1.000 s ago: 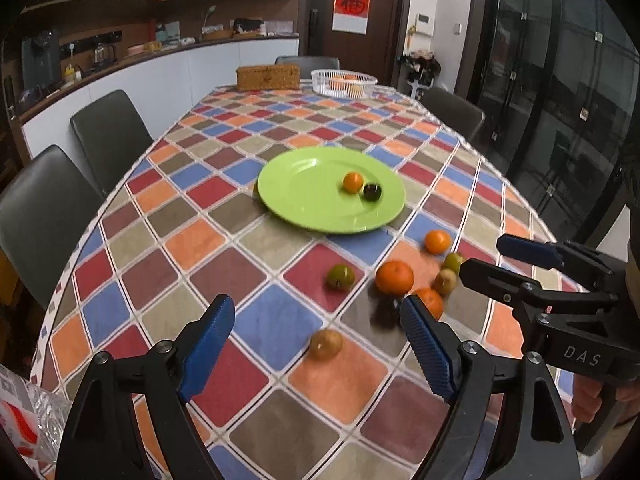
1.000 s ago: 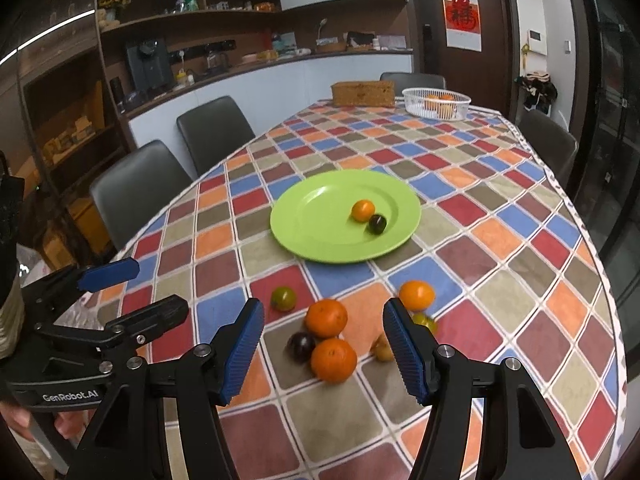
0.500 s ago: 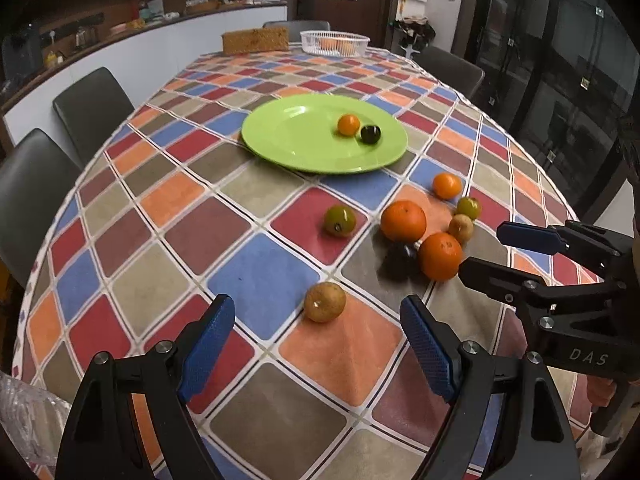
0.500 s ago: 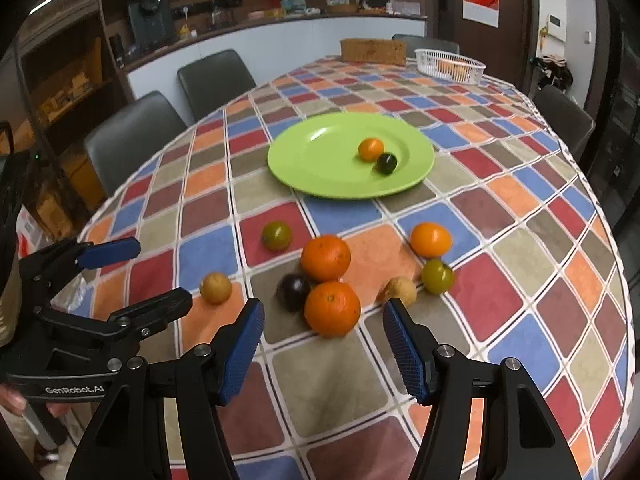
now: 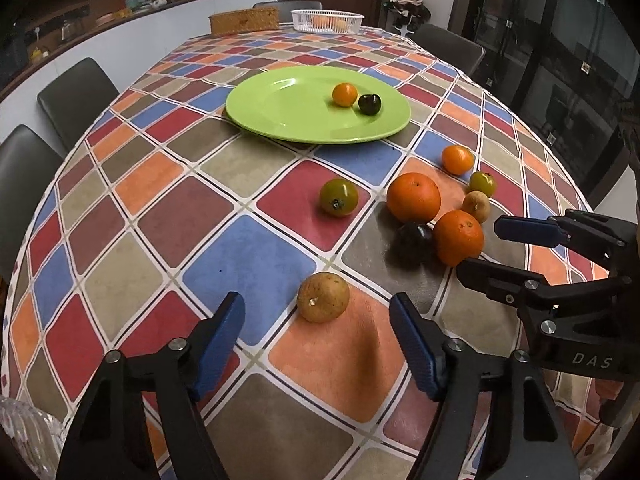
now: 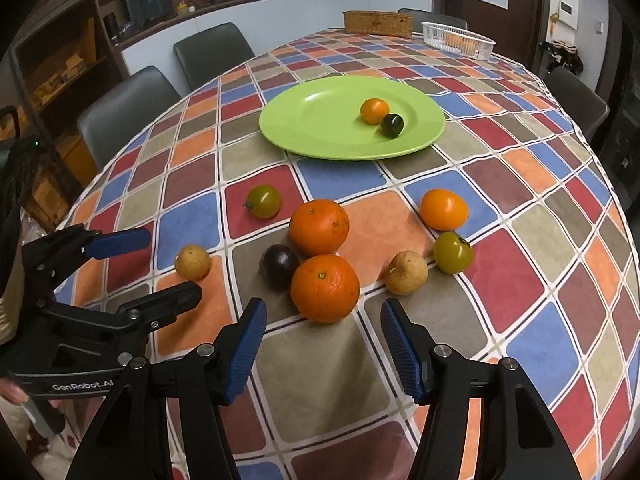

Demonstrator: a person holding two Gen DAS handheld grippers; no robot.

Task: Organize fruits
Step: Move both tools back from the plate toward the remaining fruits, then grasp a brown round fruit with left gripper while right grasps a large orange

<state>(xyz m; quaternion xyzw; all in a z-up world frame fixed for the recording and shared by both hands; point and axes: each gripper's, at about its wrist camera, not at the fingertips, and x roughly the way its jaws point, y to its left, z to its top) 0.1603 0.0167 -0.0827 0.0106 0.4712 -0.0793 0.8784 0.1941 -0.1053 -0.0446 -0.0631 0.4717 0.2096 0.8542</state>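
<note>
We judge the sorting barely begun: only a small orange fruit (image 5: 345, 94) and a dark fruit (image 5: 369, 103) sit on the green plate (image 5: 280, 112), while eight more lie loose on the checked tablecloth (image 5: 248, 256) nearer us. Our left gripper (image 5: 316, 344) is spread wide with nothing in it, lined up on the brown fruit (image 5: 323, 297) just ahead. Our right gripper (image 6: 322, 344) is likewise spread and empty, facing the nearer big orange (image 6: 325, 288), which touches a dark plum (image 6: 280, 267).

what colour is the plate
Lime green plate, clearest in the right wrist view.
</note>
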